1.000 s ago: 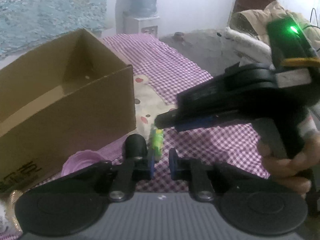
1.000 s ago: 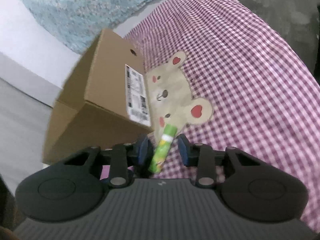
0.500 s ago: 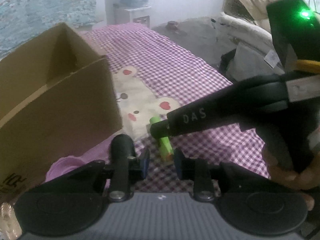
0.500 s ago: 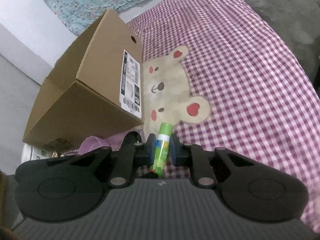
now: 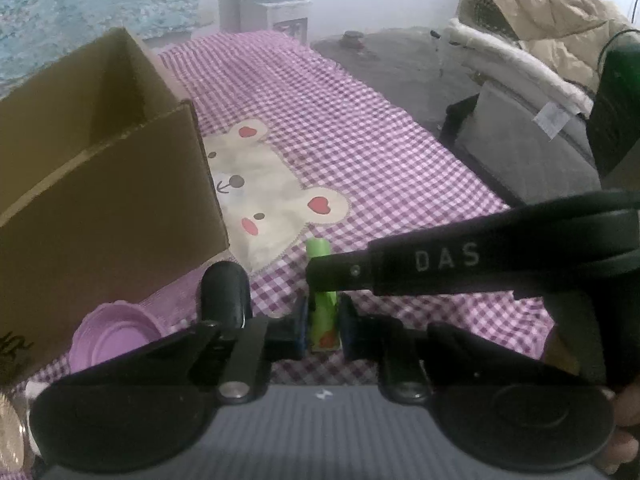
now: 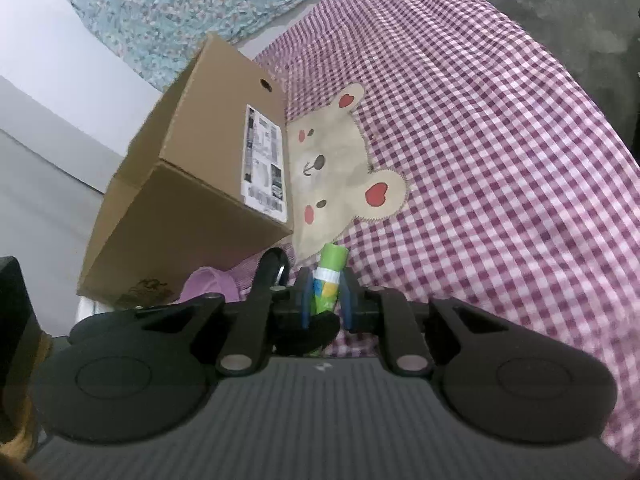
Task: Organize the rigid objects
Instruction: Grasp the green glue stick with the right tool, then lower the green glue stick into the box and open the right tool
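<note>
A purple checked cloth (image 5: 360,128) covers the surface. Both hand-held grippers, left (image 5: 323,326) and right (image 6: 325,298), clamp one green tube (image 6: 329,280), with a cardboard box (image 5: 100,184) and purple bowl (image 5: 116,334) just left.

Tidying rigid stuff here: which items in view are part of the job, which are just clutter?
In play:
- green tube, clamped by the right gripper and also between the left gripper pads
- open cardboard box
- purple lid

Background:
- checked bear cloth
- beige jacket
- water dispenser
</note>
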### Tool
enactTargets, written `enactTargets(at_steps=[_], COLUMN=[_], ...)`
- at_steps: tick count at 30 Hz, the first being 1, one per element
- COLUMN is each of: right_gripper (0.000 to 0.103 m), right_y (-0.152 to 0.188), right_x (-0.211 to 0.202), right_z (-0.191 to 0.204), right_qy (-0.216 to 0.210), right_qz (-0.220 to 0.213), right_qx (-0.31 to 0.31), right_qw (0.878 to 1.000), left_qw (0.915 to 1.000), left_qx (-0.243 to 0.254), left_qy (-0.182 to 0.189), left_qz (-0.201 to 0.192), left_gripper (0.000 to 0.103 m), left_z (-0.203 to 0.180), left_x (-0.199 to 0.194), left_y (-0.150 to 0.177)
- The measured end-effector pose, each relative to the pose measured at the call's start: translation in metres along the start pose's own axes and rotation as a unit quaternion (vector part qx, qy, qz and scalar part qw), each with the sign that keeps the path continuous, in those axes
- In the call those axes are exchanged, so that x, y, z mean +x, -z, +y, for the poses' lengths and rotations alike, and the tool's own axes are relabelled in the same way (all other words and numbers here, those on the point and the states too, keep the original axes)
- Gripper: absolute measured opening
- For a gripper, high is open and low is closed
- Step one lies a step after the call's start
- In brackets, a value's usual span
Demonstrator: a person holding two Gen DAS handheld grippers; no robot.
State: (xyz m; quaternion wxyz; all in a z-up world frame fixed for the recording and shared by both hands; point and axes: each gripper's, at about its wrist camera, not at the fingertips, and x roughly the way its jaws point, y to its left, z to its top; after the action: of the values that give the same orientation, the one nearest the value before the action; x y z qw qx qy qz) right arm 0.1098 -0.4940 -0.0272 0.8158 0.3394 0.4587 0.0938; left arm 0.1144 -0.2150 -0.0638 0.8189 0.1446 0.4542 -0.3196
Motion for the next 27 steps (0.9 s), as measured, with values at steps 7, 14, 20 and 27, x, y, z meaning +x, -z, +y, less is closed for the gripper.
enactTargets(at_steps=[7, 14, 20, 27], right_gripper=[0.013, 0.013, 0.013, 0.013], right_y=[0.007, -0.013, -0.055, -0.108], right_x=[-0.046, -0.065, -0.022, 0.105], right_z=[0.037, 0.124, 0.205, 0.248], right_qy=[-0.026, -0.085, -0.127, -0.142], right_qz=[-0.035, -0.058, -0.02, 0.113], right_qx=[-0.036, -0.115, -0.165, -0.112], right_qw=[0.998, 0.988, 0.978, 0.977], left_qw=[0.9977, 0.9877, 0.9818, 0.9772], left_qx=[-0.005, -0.05, -0.103, -0.179], left_qy=[-0.021, -0.068, -0.098, -0.111], left_qz=[-0.064, -0.132, -0.127, -0.029], left_gripper=[0.017, 0.017, 0.016, 0.016], left_z=[-0.004, 0.039, 0.116, 0.229], left_x=[-0.065, -0.149, -0.177, -0.136], left_y=[0.005, -0.005, -0.027, -0.053])
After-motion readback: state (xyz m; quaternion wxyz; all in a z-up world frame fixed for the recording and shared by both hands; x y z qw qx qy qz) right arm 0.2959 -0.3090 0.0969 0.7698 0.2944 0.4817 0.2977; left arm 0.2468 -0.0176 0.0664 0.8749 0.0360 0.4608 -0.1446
